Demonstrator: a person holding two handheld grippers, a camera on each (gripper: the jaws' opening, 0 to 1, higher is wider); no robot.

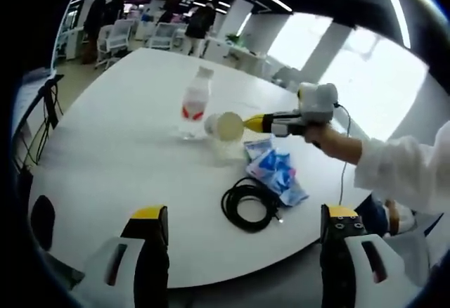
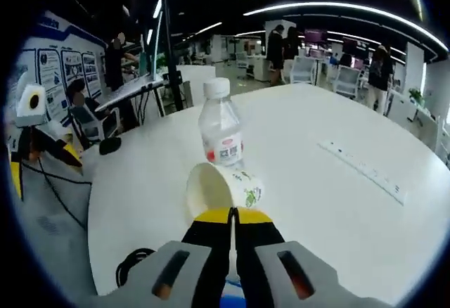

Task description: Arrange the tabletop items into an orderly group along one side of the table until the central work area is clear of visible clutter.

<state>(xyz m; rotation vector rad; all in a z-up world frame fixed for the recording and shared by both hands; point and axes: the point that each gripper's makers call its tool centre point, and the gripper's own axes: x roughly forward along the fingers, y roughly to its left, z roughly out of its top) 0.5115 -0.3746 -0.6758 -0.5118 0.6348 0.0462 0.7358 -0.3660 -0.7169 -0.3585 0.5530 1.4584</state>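
The right claw [image 2: 233, 218] is pinching the rim of a paper cup [image 2: 219, 188] with its jaws together, carrying it on its side just beside the water bottle [image 2: 221, 132], and I am thinking a careless swing could be knocking that upright bottle over or crushing the thin cup wall. The left claw [image 1: 242, 216] is hanging with jaws apart, holding nothing, over the near edge of the white worktop [image 1: 105, 146]. The cup is looking white with a small green print, while a coiled black cable [image 1: 249, 204] and blue packets [image 1: 275, 171] are lying close by.
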